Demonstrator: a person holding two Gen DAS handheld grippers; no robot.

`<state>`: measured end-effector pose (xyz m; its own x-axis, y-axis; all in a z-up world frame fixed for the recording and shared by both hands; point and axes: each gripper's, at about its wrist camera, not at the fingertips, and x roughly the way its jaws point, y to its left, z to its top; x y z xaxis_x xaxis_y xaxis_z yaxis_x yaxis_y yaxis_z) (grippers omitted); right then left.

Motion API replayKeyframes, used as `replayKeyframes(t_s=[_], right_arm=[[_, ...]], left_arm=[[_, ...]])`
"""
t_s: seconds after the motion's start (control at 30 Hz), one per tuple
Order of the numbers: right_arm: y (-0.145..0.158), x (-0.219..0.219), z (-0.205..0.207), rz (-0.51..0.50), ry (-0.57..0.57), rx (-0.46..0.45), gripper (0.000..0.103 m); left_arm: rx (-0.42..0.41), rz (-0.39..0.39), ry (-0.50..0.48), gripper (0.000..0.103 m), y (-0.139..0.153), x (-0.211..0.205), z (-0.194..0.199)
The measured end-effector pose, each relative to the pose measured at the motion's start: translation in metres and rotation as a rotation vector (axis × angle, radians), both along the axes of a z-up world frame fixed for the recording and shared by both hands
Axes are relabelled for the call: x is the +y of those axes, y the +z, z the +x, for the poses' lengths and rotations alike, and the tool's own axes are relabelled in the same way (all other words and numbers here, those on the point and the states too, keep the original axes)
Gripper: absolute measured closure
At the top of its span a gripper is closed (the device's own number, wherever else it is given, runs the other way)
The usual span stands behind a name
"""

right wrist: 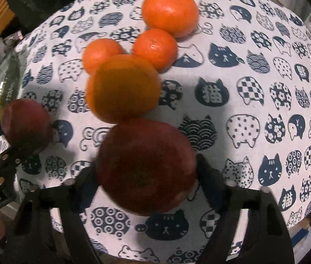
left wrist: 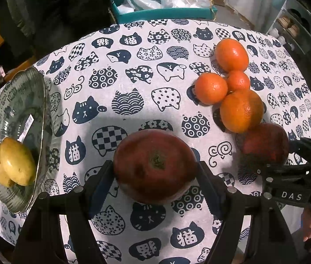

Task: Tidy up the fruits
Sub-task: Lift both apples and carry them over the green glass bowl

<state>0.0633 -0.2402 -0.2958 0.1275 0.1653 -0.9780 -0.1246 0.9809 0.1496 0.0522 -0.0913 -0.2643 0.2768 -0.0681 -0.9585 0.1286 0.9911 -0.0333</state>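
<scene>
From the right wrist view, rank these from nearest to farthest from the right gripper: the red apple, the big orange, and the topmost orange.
1. Red apple, between the right gripper fingers.
2. Big orange, just beyond the apple, touching it.
3. Topmost orange, far side of the cluster.

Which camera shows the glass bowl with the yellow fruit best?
The left wrist view: the glass bowl shows nearly whole, with two yellow fruits inside. The right wrist view catches only its rim at the left edge.
</scene>
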Motion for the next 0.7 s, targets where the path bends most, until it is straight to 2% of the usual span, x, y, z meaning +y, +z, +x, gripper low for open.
replayKeyframes(t_s=[0.27,0.7], right_arm=[[0.009,0.011,-0.01,-0.061,0.025,-0.055,0.027],[0.061,0.009,-0.01,-0.077,0.005,-0.209,0.027]], left_arm=[[-0.007,-0.009,-0.001,0.026,0.006,0.001,-0.001],[-0.103,-0.026,-0.011,0.026,0.04,0.003,-0.004]])
